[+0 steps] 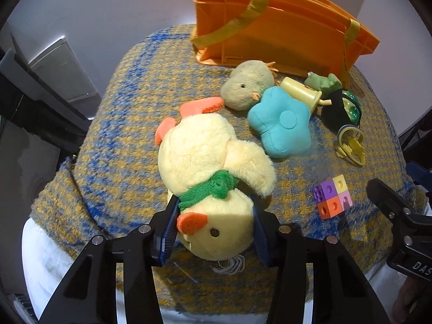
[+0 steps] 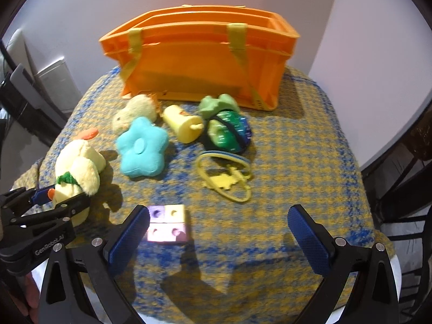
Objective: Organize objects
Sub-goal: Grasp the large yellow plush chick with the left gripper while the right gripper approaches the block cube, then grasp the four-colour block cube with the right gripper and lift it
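My left gripper (image 1: 214, 232) is shut on the head of a yellow plush duck (image 1: 213, 162) with a green scarf, which lies on the yellow-blue woven cloth; both also show in the right wrist view, gripper (image 2: 58, 198), duck (image 2: 78, 167). My right gripper (image 2: 218, 232) is open and empty, low over the cloth. A block of coloured cubes (image 2: 167, 222) lies just beside its left finger; it also shows in the left wrist view (image 1: 332, 195). An orange felt bag (image 2: 199, 62) stands upright at the back (image 1: 280, 27).
Between duck and bag lie a teal flower plush (image 2: 141, 147), a beige plush (image 2: 133, 114), a yellow cup (image 2: 182, 125), a green frog toy (image 2: 217, 104), a dark green-blue ball (image 2: 229, 132) and a yellow ring toy (image 2: 226, 178). The cloth (image 2: 297, 162) drops off at the edges.
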A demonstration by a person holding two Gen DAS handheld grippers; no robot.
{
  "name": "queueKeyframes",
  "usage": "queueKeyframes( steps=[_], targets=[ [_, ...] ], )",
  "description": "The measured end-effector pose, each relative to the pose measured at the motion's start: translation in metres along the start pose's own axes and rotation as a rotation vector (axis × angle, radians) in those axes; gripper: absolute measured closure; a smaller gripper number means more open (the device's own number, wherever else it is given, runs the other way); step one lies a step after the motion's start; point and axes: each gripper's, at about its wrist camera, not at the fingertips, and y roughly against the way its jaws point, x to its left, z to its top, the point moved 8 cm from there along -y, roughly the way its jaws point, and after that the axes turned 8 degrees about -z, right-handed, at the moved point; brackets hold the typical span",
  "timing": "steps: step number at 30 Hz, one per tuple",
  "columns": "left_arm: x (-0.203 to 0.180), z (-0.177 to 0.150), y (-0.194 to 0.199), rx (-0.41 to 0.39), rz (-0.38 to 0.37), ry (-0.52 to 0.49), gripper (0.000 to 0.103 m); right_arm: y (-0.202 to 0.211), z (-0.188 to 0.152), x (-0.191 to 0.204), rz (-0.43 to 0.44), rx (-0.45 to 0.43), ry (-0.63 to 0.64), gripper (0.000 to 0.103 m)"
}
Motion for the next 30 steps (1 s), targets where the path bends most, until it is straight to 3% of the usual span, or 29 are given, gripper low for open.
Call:
queueKeyframes(
  steps=[10,17,22,25,30],
  targets=[
    [0.036,-0.004,0.014,-0.027,0.029,0.070,0.055,-0.017,-0.007,0.037,0.038,0.041,0.046,0.003],
    [0.039,-0.007,0.009,-0.019,0.029,0.075,0.055,-0.040,-0.019,0.042,0.054,0.124,0.036,0.037],
    [0.036,-0.009,0.008,-0.013,0.037,0.065,0.055,-0.049,-0.029,0.045,0.080,0.162,0.040,0.046],
    [0.035,-0.009,0.009,-0.014,0.039,0.067,0.055,-0.050,-0.033,0.046,0.101,0.169,0.035,0.063],
    [0.028,-0.005,0.011,-0.018,0.043,0.060,0.055,-0.038,-0.030,0.042,0.104,0.137,0.027,0.063]
  ],
)
